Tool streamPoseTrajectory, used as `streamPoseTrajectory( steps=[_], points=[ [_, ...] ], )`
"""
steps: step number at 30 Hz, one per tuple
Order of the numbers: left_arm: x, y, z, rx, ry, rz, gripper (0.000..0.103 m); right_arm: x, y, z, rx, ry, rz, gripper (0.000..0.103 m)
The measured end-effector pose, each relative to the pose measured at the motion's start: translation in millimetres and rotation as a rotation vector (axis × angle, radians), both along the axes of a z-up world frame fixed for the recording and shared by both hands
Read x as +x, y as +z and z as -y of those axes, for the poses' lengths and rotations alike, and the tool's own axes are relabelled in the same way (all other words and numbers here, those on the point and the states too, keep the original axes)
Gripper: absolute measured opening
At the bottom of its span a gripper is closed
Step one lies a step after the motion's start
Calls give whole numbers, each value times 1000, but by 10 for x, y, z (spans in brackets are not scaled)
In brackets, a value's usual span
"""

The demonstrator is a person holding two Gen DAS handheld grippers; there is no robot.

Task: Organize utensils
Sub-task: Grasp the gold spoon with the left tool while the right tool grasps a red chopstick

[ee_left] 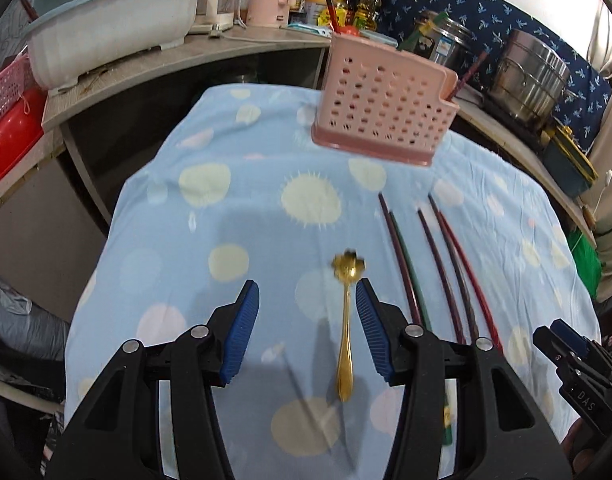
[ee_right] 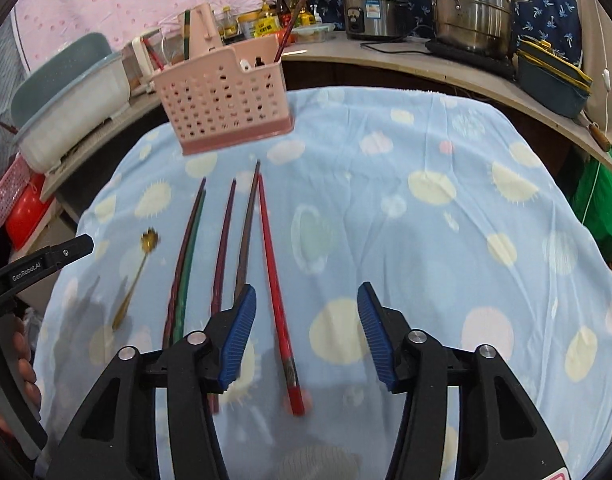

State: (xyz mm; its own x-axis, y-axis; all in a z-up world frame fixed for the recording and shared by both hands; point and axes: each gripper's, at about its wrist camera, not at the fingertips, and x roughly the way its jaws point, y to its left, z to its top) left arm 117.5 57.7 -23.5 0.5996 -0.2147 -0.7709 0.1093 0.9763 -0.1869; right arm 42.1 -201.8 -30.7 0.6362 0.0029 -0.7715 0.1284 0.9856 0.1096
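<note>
Gold spoon (ee_left: 347, 320) flat on the blue spotted cloth (ee_left: 226, 216), slim handle toward the camera, bowl shaped like a small flower and pointing at the far edge; somewhat blurred, polished yellow metal. Left gripper (ee_left: 307, 330) spread wide above it, blue ribbed pads (ee_left: 242, 332) on either side, the spoon's neck just beside the right-hand pad and no contact visible. Seen from the right wrist, the same spoon (ee_right: 136, 276) lying left of the sticks, with the left gripper's black body (ee_right: 38, 264) close by.

Five chopsticks (ee_left: 437, 268) side by side to the right of the spoon, thin tips toward the holder: a dark maroon one (ee_right: 184, 256) and a green one (ee_right: 192, 260) pressed together, a purple-maroon one (ee_right: 224, 248) alone, then a brown one (ee_right: 246, 236) and a bright red one (ee_right: 276, 292) meeting at their tips and fanning apart nearer the camera. Red stick lying between the pads (ee_right: 238, 340) of the right gripper (ee_right: 306, 336), also spread wide and gripping nothing; brown stick's thick end passing behind the left-hand pad.

Pink perforated holder (ee_left: 381, 108) upright at the far side of the cloth, well apart from spoon and sticks, with a dark stick or two already poking out of one end (ee_right: 284, 44); exact compartment not clear
</note>
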Motion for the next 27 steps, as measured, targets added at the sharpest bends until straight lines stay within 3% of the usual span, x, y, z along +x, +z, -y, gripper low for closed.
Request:
streamPoseTrajectory(
  steps=[17, 23, 27],
  points=[
    [-437, -252, 145, 18, -61, -45, 48, -236, -324, -151, 6, 45, -70, 25],
    [-450, -283, 183, 18, -73, -52, 48, -209, -348, -168, 4, 51, -72, 24],
    [-449, -322, 197, 19, -80, -61, 48, -186, -396, -167, 3, 52, -83, 13]
  ],
)
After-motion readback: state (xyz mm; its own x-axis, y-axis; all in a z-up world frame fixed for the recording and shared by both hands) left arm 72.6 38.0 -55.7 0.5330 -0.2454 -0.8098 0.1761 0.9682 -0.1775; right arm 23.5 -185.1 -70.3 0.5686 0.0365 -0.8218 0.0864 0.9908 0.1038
